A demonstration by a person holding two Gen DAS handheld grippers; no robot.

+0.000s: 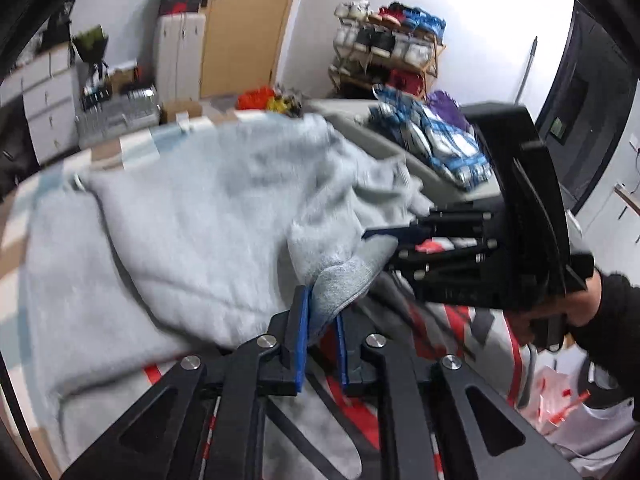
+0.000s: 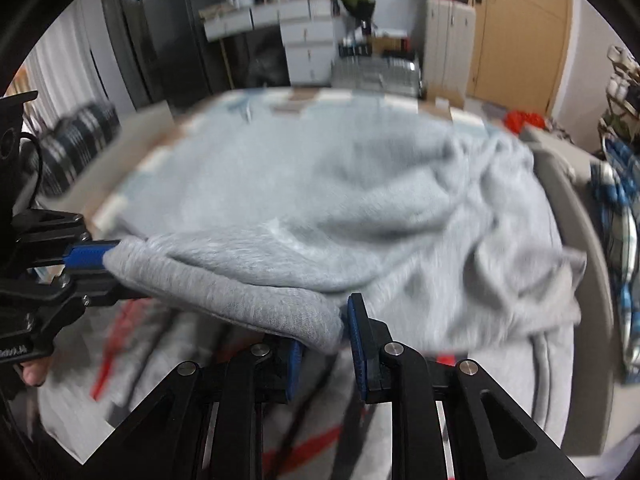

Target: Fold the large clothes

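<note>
A large light grey sweatshirt point(image 1: 192, 216) lies spread over the bed, also in the right wrist view point(image 2: 320, 200). Its ribbed hem point(image 2: 240, 292) is lifted and stretched between both grippers. My left gripper point(image 1: 322, 320) is shut on one end of the hem point(image 1: 344, 284); it shows at the left of the right wrist view point(image 2: 90, 258). My right gripper point(image 2: 324, 340) is shut on the other end; it shows at the right of the left wrist view point(image 1: 390, 236), held by a hand. The fabric is motion-blurred.
Under the sweatshirt lies a grey, red and white patterned cover point(image 1: 452, 320). A grey bin wall point(image 2: 576, 240) with blue plaid clothes point(image 1: 440, 140) stands to the right. A shoe rack point(image 1: 388, 48), white drawers point(image 2: 308, 52) and a wooden door point(image 2: 516, 36) stand behind.
</note>
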